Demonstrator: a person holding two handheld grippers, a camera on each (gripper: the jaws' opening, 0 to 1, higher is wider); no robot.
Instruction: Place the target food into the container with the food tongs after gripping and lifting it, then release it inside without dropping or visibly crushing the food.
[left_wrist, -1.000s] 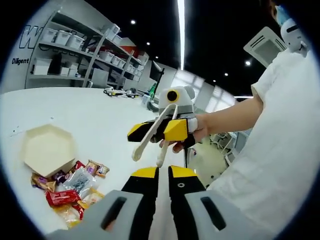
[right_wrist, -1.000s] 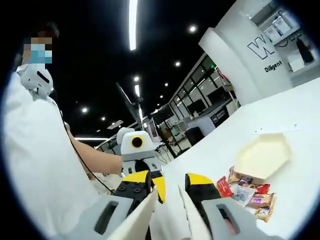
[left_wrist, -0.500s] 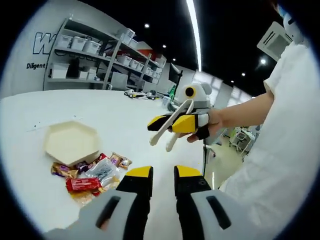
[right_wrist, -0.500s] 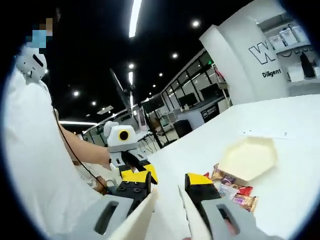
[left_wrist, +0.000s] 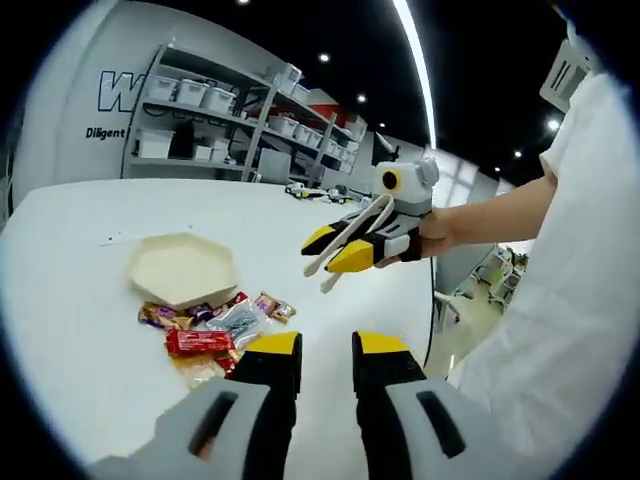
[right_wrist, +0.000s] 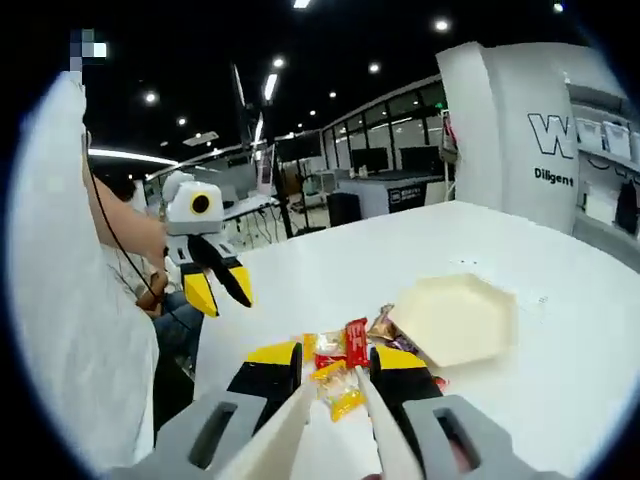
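We see right claw clamping cream tongs, tips toward lower left | left claw slightly parted, empty | one hexagonal container beside snack pile, left-centre on table

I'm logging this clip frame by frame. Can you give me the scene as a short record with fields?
setting: white table in a large hall
container: hexagonal cream tray, empty
food: pile of wrapped snacks beside the tray
tool: cream tongs held in the right gripper, tips apart above the pile
left gripper: open, holding nothing
food in tray: none yet
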